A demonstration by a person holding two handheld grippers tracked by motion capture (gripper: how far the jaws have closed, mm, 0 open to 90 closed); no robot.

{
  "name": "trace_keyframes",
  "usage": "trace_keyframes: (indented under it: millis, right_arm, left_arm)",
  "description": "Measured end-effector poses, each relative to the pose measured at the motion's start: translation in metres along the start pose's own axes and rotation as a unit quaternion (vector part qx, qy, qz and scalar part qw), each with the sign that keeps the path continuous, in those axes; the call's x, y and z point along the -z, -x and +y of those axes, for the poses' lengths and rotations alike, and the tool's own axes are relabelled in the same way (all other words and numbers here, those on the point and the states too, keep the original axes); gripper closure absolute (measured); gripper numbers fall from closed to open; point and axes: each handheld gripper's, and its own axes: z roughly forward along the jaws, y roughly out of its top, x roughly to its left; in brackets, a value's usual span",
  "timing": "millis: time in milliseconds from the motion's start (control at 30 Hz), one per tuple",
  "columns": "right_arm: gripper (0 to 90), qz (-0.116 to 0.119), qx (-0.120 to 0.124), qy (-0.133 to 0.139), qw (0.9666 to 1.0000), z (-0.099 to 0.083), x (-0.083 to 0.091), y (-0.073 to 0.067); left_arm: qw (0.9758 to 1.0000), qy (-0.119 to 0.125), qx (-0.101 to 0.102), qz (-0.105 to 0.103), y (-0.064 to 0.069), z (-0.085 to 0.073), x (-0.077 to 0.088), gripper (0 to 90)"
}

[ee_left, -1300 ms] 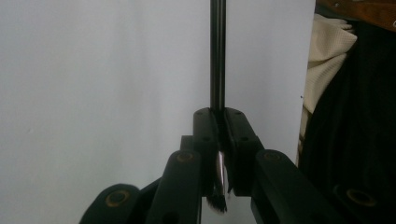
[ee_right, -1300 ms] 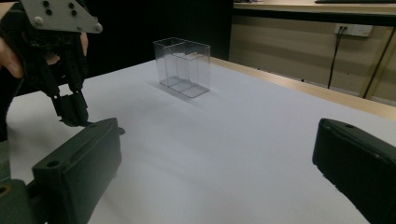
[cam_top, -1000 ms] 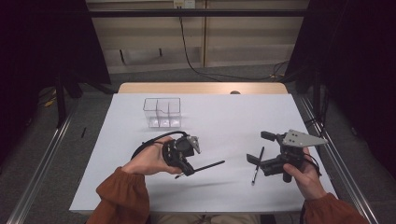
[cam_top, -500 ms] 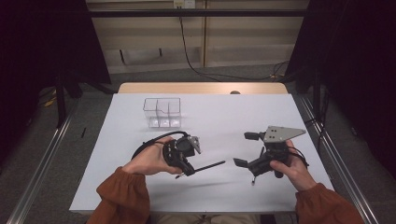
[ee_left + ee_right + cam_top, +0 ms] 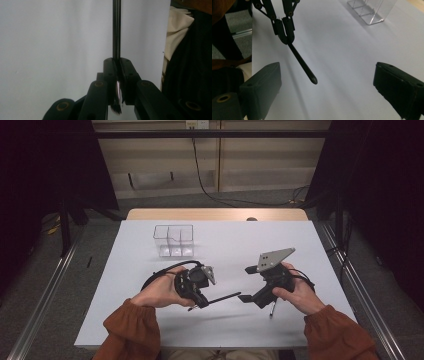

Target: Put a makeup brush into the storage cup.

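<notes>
At the near edge of the white table (image 5: 150,330), two forearms in rust-coloured sleeves come in, each hand holding one claw. The left claw (image 5: 200,302), toward seven o'clock from the table's middle, is clamped tight on one slim black brush (image 5: 116,30); the bristle end pokes out behind the closed jaws in the left gripper view, and the handle runs forward toward three o'clock, clear of the tabletop. The right claw (image 5: 246,284), toward five o'clock, stands wide apart with nothing between its jaws, and the brush's rounded handle tip (image 5: 313,80) hangs in the gap between them, touching neither.

My reading is that a hand-over is about halfway: the brush is lifted and offered, while the right claw has yet to close on it. A second thin dark stick (image 5: 272,310) lies on the table just under the right hand; what it is I cannot tell.

Farther off, toward eleven o'clock, stands one clear plastic organiser (image 5: 174,240) with several compartments, seemingly empty, so stowing the brush there is probably left.
</notes>
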Motion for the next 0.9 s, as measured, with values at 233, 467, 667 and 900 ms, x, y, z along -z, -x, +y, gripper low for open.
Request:
trace_keyframes:
  millis: [233,467,667,900]
  right_arm:
    - [7.1,0.032,0.010,-0.080,0.9963,0.010,-0.012,0.002]
    - [7.9,0.068,0.030,-0.148,0.9861,0.015,-0.025,0.004]
    - [14.0,0.074,0.049,-0.196,0.9765,0.022,-0.033,0.004]
    - [34.7,0.099,0.071,-0.221,0.9676,0.026,-0.041,0.003]
  left_arm:
    - [1.0000,0.000,-0.001,0.001,0.002,0.000,-0.002,84.4]
    - [1.0000,-0.005,-0.006,-0.002,0.003,0.001,-0.004,84.4]
    - [1.0000,-0.004,-0.004,-0.004,0.003,0.001,-0.005,84.3]
    - [0.9999,-0.009,-0.007,-0.002,0.003,0.002,-0.008,84.3]
